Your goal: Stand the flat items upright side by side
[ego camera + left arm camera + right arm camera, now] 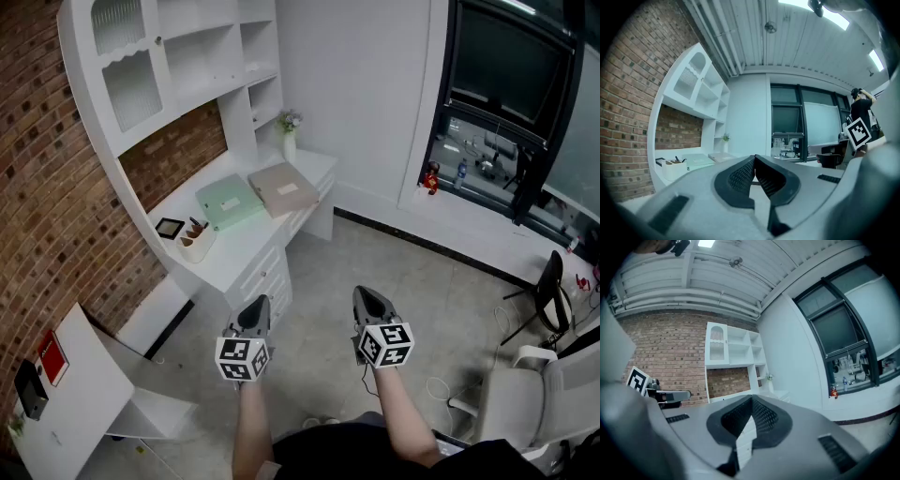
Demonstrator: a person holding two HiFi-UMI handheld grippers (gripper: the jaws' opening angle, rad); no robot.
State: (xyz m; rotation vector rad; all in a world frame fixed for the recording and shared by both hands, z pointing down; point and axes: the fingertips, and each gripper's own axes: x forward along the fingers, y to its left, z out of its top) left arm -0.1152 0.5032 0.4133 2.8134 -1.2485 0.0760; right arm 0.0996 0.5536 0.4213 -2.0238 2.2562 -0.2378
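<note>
We hold both grippers out level in front of us, over the grey floor and well apart from the white bench at the upper left. The left gripper and the right gripper sit side by side, each with its marker cube toward us.

In the left gripper view the fingers are closed, their dark ribbed pads meeting at the tips with nothing between them. The right gripper view shows the same: the fingers are pressed together at the tips and empty.

The two flat items lie on the bench top, neither one upright. The green folder lies flat nearer us, and the beige folder lies flat just beside it, their edges close or touching. In front of the green folder stands a white pen cup with a few dark pens in it, and just beside that lies a small dark frame. A white vase with pale flowers stands at the far end of the bench, under the white shelf unit set against the brick wall. A light office chair stands at the lower right, below the dark window.
</note>
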